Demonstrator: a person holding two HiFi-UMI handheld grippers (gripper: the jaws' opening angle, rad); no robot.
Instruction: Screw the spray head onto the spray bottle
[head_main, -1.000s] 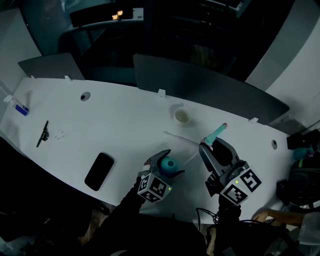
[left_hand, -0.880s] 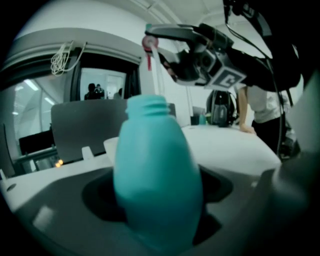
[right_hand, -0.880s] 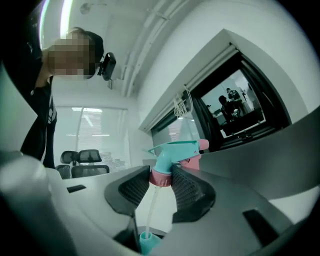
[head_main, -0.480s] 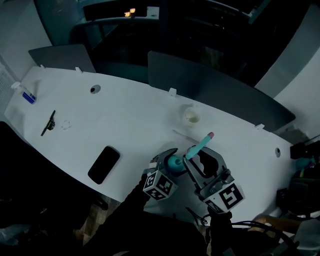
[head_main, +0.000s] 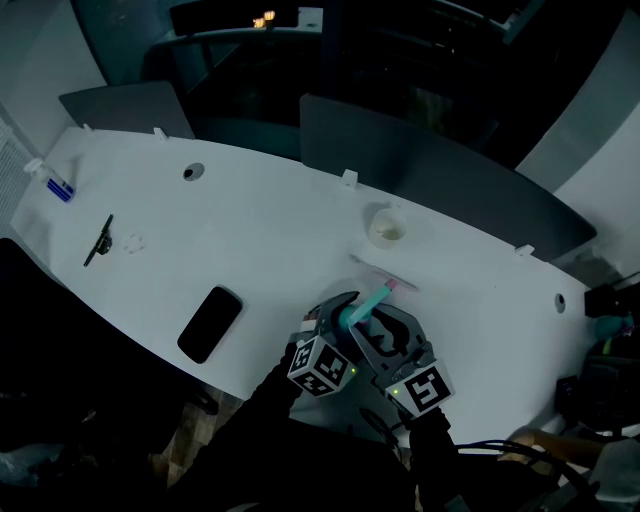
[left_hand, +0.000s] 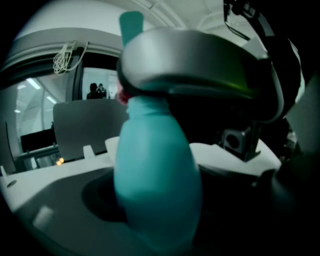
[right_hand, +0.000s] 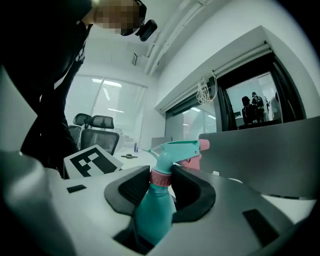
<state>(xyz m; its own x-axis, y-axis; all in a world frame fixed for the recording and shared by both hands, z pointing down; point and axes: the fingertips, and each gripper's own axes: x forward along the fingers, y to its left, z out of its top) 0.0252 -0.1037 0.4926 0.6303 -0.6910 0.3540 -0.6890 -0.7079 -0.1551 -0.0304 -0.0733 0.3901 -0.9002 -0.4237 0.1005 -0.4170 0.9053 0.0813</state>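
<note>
Smooth white bench (head_main: 250, 240), curved front edge. Spray bottle (head_main: 346, 318) sits near that edge, mostly buried under both grippers from above. Left gripper (head_main: 335, 312): jaws wide, clamped on fat rounded teal plastic body, blurry up close. Right gripper (head_main: 385, 325): jaws narrower, pinching spray head (right_hand: 177, 148) at ribbed pink collar (right_hand: 161, 177), sat on bottle neck. Threads hidden, can't tell how far on.

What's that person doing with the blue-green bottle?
A person works over a white table with a gripper in each hand. The left gripper holds the teal spray bottle. The right gripper grips the spray head at its pink collar on the bottle's neck, probably to screw it on.
</note>
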